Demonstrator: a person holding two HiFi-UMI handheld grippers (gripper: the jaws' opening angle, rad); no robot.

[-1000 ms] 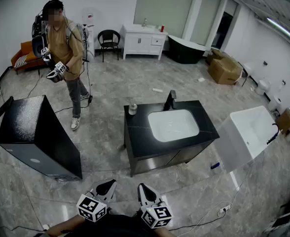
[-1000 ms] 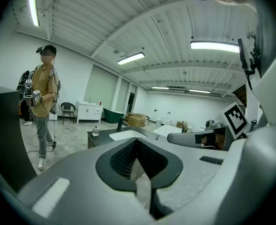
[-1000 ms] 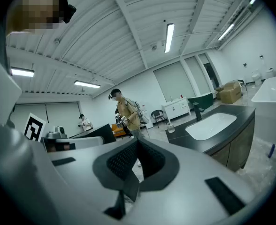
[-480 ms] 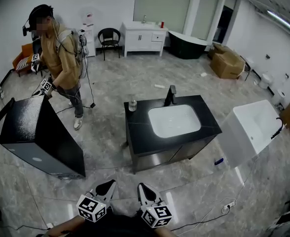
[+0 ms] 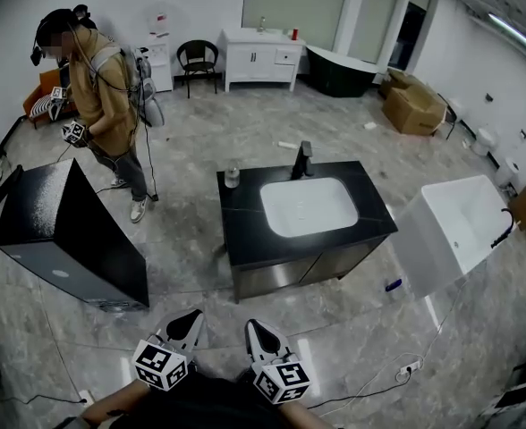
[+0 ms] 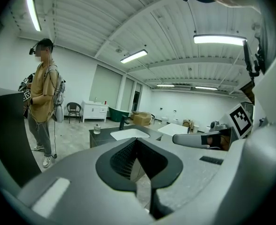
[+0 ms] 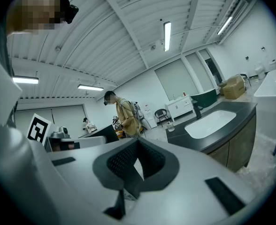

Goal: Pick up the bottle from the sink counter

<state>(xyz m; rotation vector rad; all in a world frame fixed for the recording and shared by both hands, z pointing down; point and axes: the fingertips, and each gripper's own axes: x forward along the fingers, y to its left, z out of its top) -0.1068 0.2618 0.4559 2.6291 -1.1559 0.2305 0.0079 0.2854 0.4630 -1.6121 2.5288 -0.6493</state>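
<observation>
While we stand well back from the sink counter (image 5: 245, 231), with a stretch of floor (image 5: 218, 307) between us and its near edge, the step in hand is, as we judge it, the approach. The bottle (image 5: 232, 177) stands upright on the far left corner of the black top, left of the faucet (image 5: 302, 160) and apart from the white basin (image 5: 309, 206). Nothing touches it.

Our left gripper (image 5: 190, 323) is clenched, jaws pressed together with nothing between them. Our right gripper (image 5: 256, 331) looks the same, closed and empty. Both sit low at the near edge of the head view, pointing toward the counter.

To do this well, we think we should come round to the counter's left side, since a reach across the top from the near edge looks long. The jaws need spreading wider than the bottle's body before they arrive. They should come in level on either side of it, so it isn't knocked toward the basin or off the edge. A person (image 5: 102, 96) stands far left by a black cabinet (image 5: 66, 239), so we would leave room there.

The bottle is too small to show any label, and we read no brand anywhere. Only the square markers (image 5: 162, 367) on our grippers are plain.
</observation>
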